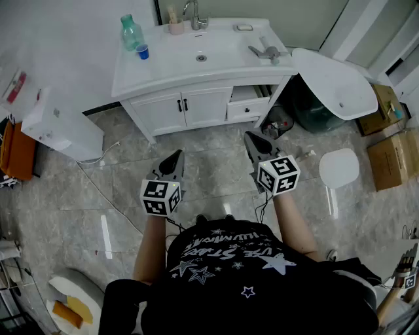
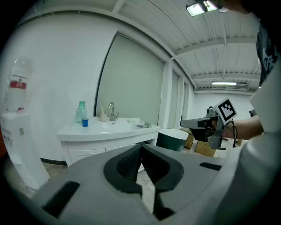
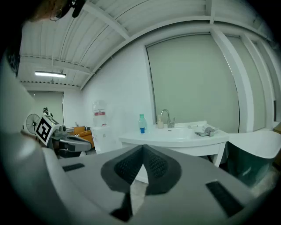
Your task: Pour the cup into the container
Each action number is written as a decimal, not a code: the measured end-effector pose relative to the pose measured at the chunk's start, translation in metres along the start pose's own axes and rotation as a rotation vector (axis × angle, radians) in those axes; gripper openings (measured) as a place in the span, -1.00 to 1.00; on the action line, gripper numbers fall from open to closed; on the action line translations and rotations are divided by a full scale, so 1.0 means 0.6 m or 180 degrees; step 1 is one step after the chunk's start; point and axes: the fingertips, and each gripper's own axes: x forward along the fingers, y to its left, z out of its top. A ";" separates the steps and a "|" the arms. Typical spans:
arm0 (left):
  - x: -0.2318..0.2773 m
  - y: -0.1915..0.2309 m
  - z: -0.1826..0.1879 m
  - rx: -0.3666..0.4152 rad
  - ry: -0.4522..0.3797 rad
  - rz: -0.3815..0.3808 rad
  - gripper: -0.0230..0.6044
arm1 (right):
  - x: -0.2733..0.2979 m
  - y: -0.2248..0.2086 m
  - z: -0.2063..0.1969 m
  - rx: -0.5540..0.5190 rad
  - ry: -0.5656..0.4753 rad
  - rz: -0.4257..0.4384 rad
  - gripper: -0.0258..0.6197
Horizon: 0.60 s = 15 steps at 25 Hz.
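A small blue cup (image 1: 143, 52) stands on the left of the white vanity top (image 1: 229, 55), beside a green bottle (image 1: 131, 31); both also show in the left gripper view, the cup (image 2: 85, 122) and the bottle (image 2: 81, 111), and in the right gripper view, the cup (image 3: 142, 129). My left gripper (image 1: 175, 156) and right gripper (image 1: 251, 137) are held side by side over the tiled floor, well short of the vanity, both pointing at it. The left gripper (image 2: 141, 147) and the right gripper (image 3: 143, 148) are shut with nothing between the pads.
A basin with a faucet (image 1: 194, 14) and a beige cup (image 1: 175, 26) sits in the vanity, whose right drawer (image 1: 247, 99) is pulled out. A dark bin with a raised white lid (image 1: 334, 82) and cardboard boxes (image 1: 393, 154) stand right. A water dispenser (image 1: 59, 124) stands left.
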 end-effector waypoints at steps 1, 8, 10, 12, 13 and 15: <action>-0.003 0.001 -0.002 -0.0008 0.0005 0.0002 -0.90 | -0.001 0.002 0.000 -0.0001 0.0002 -0.0003 -0.91; -0.014 0.008 -0.017 -0.0067 0.0055 -0.0019 -0.90 | -0.001 0.017 -0.008 -0.0030 0.0069 0.0006 -0.91; -0.018 0.014 -0.022 -0.0088 0.0071 -0.0021 -0.90 | 0.004 0.024 -0.010 -0.0048 0.0089 0.0003 -0.91; -0.024 0.021 -0.025 -0.0109 0.0063 -0.0024 -0.89 | 0.009 0.031 -0.012 -0.0050 0.0093 -0.0013 -0.91; -0.027 0.025 -0.027 -0.0125 0.0044 -0.0034 -0.90 | 0.012 0.035 -0.013 -0.0038 0.0091 -0.0016 -0.91; -0.035 0.031 -0.032 -0.0174 -0.0011 -0.0093 -0.89 | 0.017 0.046 -0.016 0.0010 0.0076 -0.0019 -0.91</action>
